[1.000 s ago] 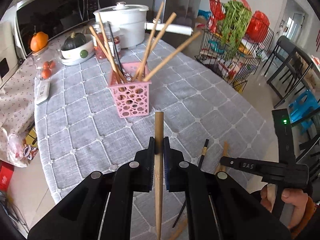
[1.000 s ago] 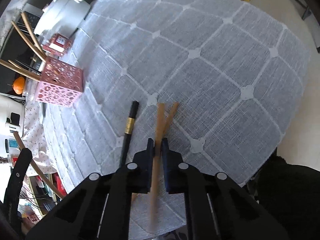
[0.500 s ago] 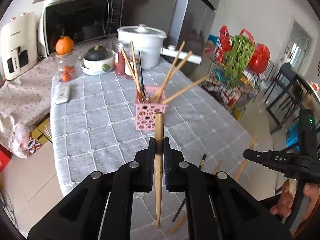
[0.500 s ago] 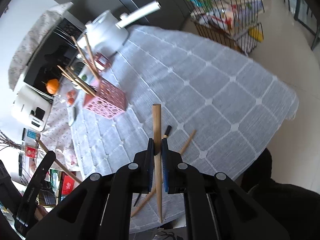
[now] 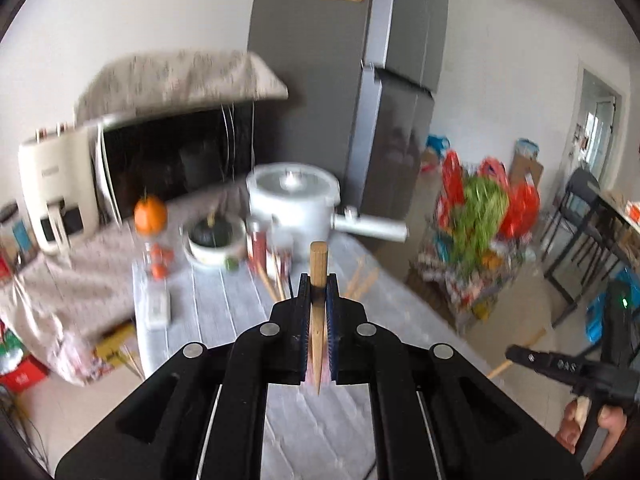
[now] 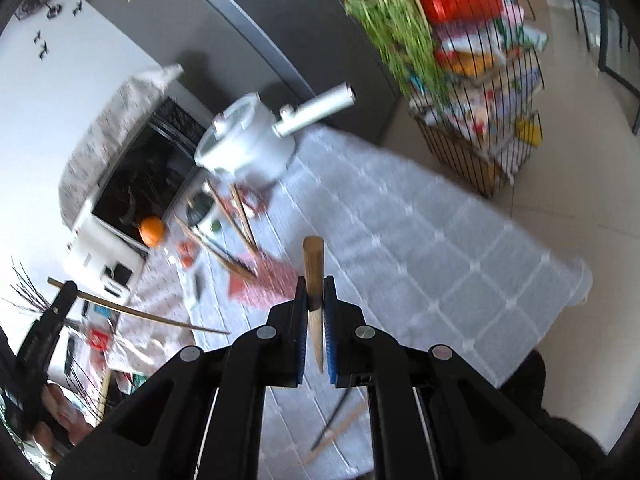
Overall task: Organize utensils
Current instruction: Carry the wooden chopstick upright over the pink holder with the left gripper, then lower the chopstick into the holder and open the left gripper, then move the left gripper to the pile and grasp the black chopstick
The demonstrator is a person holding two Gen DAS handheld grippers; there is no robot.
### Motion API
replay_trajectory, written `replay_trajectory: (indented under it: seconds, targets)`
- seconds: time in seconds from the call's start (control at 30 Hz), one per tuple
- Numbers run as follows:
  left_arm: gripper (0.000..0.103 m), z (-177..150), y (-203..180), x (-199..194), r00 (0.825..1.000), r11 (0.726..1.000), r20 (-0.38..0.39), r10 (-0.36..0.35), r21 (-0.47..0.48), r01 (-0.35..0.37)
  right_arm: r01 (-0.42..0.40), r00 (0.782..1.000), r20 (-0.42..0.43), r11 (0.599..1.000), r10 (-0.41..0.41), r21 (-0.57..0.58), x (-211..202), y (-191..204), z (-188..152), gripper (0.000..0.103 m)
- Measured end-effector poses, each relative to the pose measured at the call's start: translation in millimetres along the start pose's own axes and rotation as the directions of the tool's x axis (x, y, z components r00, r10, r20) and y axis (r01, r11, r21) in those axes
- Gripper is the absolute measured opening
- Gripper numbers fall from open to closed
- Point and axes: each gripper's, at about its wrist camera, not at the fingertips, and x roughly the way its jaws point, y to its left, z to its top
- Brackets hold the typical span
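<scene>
Chopsticks bound for the pink basket

We carry a wooden chopstick clamped in the left gripper, another clamped in the right gripper, raised above the basket for dropping in.

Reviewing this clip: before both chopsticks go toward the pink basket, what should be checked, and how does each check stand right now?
1. Left gripper clamped on its chopstick: ok, held between the pads.
2. Right gripper clamped on its chopstick: ok.
3. Pink basket in sight: ok in the right wrist view; in the left wrist view it is hidden behind the gripper.
4. Room in the basket among the chopsticks already standing in it: cannot tell, the picture is blurred.
5. Stray chopsticks left on the table: not ok, at least two lie near the close edge.
</scene>
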Motion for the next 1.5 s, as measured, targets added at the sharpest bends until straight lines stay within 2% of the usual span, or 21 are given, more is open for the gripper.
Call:
replay_trajectory:
  seconds: [0.13, 0.27, 0.37, 0.43, 0.5, 0.53, 0.6, 0.7, 0.77, 0.93, 1.1, 1.37, 1.47, 1.5]
  targets:
    - [0.006, 32.5, -2.1, 17.5, 0.999, 0.999, 0.033, 0.031, -0.016, -0.03, -0.021, 0.997, 0.069, 1.0, 0.021, -0.008, -15.3, 12.9, 32.2, 0.008]
    - [0.006, 40.1, -1.1, 43.9, 0.998, 0.998, 0.033, 0.053, -0.033, -0.051, -0.034, 0.991, 0.131, 0.999, 0.036, -0.02, -24.5, 24.7, 60.9, 0.008]
    - [0.007, 35.0, 7.0, 70.4, 0.999, 0.996, 0.0, 0.052, -0.07, -0.052, -0.04, 0.987, 0.156, 0.999, 0.043, -0.027, -25.0, 33.2, 77.9, 0.008]
    - [0.007, 23.7, 10.9, 94.7, 0.997, 0.994, -0.056, 0.05, -0.09, -0.055, -0.05, 0.986, 0.16, 0.998, 0.055, -0.032, -22.3, 38.8, 85.7, 0.008]
    - [0.012, 13.8, 16.0, 109.4, 0.994, 0.992, -0.094, 0.061, -0.108, -0.071, -0.06, 0.985, 0.159, 0.997, 0.066, -0.041, -18.7, 48.7, 92.5, 0.008]
    - [0.019, 11.2, 20.3, 111.5, 0.994, 0.99, -0.096, 0.057, -0.126, -0.069, -0.065, 0.985, 0.157, 0.997, 0.071, -0.048, -17.3, 53.3, 93.7, 0.008]
    - [0.021, 8.2, 31.0, 108.9, 0.996, 0.984, -0.08, 0.041, -0.17, -0.055, -0.071, 0.984, 0.157, 0.995, 0.081, -0.064, -15.1, 63.5, 96.8, 0.008]
    - [0.026, 8.2, 42.1, 95.0, 0.997, 0.978, -0.044, 0.063, -0.194, -0.071, -0.076, 0.983, 0.16, 0.992, 0.092, -0.101, -11.6, 84.3, 99.0, 0.008]
    - [0.033, 5.3, 49.6, 87.0, 0.997, 0.974, -0.034, 0.07, -0.216, -0.075, -0.085, 0.983, 0.153, 0.988, 0.104, -0.127, -7.3, 100.7, 99.3, 0.008]
    - [0.035, -15.0, 71.6, 76.2, 0.996, 0.959, -0.046, 0.082, -0.268, -0.092, -0.084, 0.984, 0.138, 0.978, 0.112, -0.19, 7.5, 138.6, 93.9, 0.008]
    - [0.035, -36.3, 96.0, 79.6, 0.99, 0.943, -0.084, 0.112, -0.306, -0.133, -0.056, 0.992, 0.096, 0.97, 0.081, -0.235, 39.2, 164.8, 80.8, 0.008]
    - [0.035, -41.8, 111.1, 80.7, 0.989, 0.934, -0.113, 0.098, -0.332, -0.13, 0.026, 0.999, 0.027, 0.96, -0.019, -0.28, 109.4, 179.1, 54.4, 0.008]
    - [0.035, -42.3, 109.5, 82.5, 0.988, 0.937, -0.12, 0.093, -0.325, -0.128, 0.032, 0.999, 0.009, 0.954, -0.03, -0.297, 126.2, 181.8, 50.2, 0.012]
    - [0.035, -42.2, 108.5, 82.1, 0.989, 0.938, -0.119, 0.09, -0.325, -0.124, 0.041, 0.999, 0.011, 0.954, -0.04, -0.298, 129.5, 182.1, 49.4, 0.022]
